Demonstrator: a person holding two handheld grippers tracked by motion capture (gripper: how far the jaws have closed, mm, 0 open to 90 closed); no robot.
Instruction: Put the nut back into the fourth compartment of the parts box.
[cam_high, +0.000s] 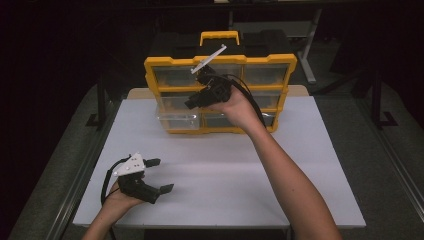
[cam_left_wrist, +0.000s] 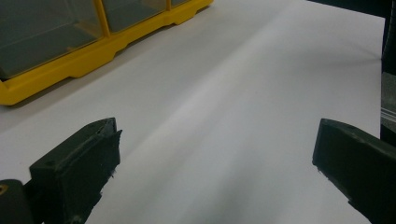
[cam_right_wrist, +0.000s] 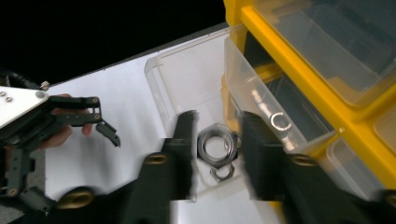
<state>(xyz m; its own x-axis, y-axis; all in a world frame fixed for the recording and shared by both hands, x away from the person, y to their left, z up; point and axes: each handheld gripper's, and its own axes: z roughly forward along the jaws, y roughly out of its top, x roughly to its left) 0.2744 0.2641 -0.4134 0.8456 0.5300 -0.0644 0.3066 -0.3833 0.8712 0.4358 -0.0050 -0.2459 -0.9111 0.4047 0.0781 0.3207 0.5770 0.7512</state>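
My left hand rests low at the near left corner of the white table (cam_high: 300, 165), wrist on the surface, holding the left tongs (cam_high: 159, 175) level and pointed to the right. Their two black jaws are spread wide with only bare tabletop between them. A black cable loops back from them beside my wrist.

Farther out, my right arm stretches forward across the middle of the table, forearm raised and hand lifted off the surface. It carries the right tongs (cam_right_wrist: 215, 140) tipped down and to the left, in front of a yellow drawer cabinet (cam_high: 165, 64). Their jaws stand partly apart, gripping nothing. Seen between them, lower down, lies a large metal hex nut (cam_right_wrist: 215, 149) inside a clear plastic drawer (cam_right_wrist: 163, 79) pulled out from the cabinet's bottom left slot onto the table. A smaller nut (cam_right_wrist: 223, 173) lies just beside it. The cabinet stands upright at the far edge, its clear drawers facing me.
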